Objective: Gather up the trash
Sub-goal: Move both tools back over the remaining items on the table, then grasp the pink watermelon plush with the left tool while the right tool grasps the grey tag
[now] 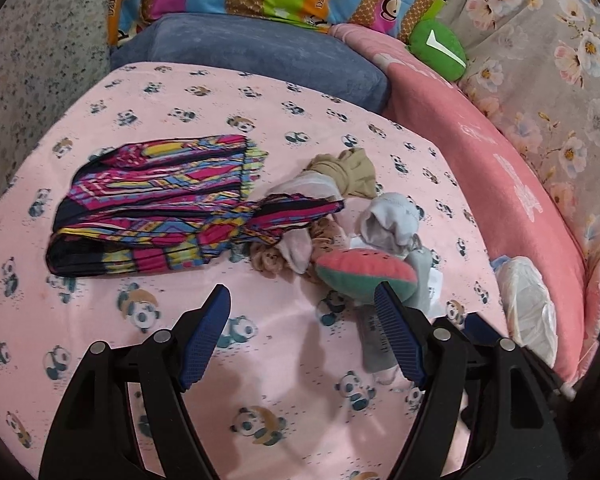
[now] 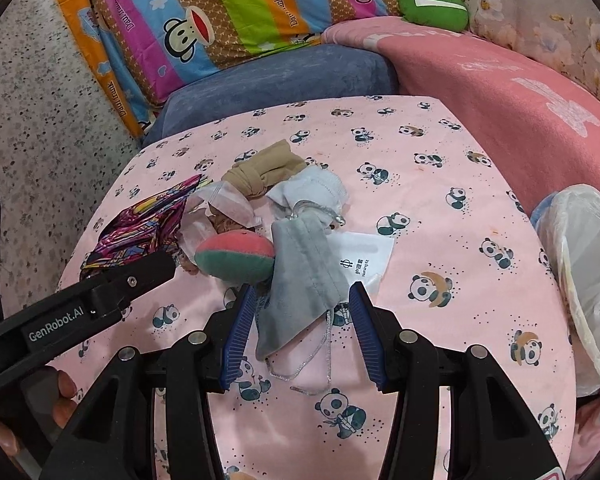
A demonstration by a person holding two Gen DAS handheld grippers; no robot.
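Both grippers are angled down over my pink panda-print sheet [image 2: 452, 240], with the clutter pile dead ahead

Left gripper [image 1: 302, 330]: jaws wide, nothing between the pads, only bare sheet. Its right finger tip sits just in front of the watermelon plush [image 1: 364, 270], and I can't tell if they touch. In the right wrist view I see this gripper's black body coming in from the lower left, with fingers of the hand [image 2: 62, 396] holding it

Right gripper [image 2: 302, 322]: jaws about half open, straddling the lower end of the grey drawstring pouch [image 2: 300, 280]. The pads are clear of the fabric on both sides, so no grip. The pouch's silver cord [image 2: 300, 372] trails down across the sheet between the fingers

Pile contents:
- white paper packet [image 2: 370, 258] with small print, partly under the pouch's right edge
- tan knotted stocking [image 2: 260, 176] at the far side
- white sock [image 2: 320, 190] just beside the stocking
- crumpled clear wrapper [image 2: 228, 200] left of the stocking
- multicoloured patterned cloth [image 1: 156, 200] spread well to the left

A white plastic bag [image 2: 584, 272] stands open at the sheet's right edge, against the pink blanket [image 2: 500, 92]. Behind are a blue cushion [image 1: 260, 52], a striped monkey-print pillow [image 2: 228, 12] and a green plush [image 2: 434, 2]
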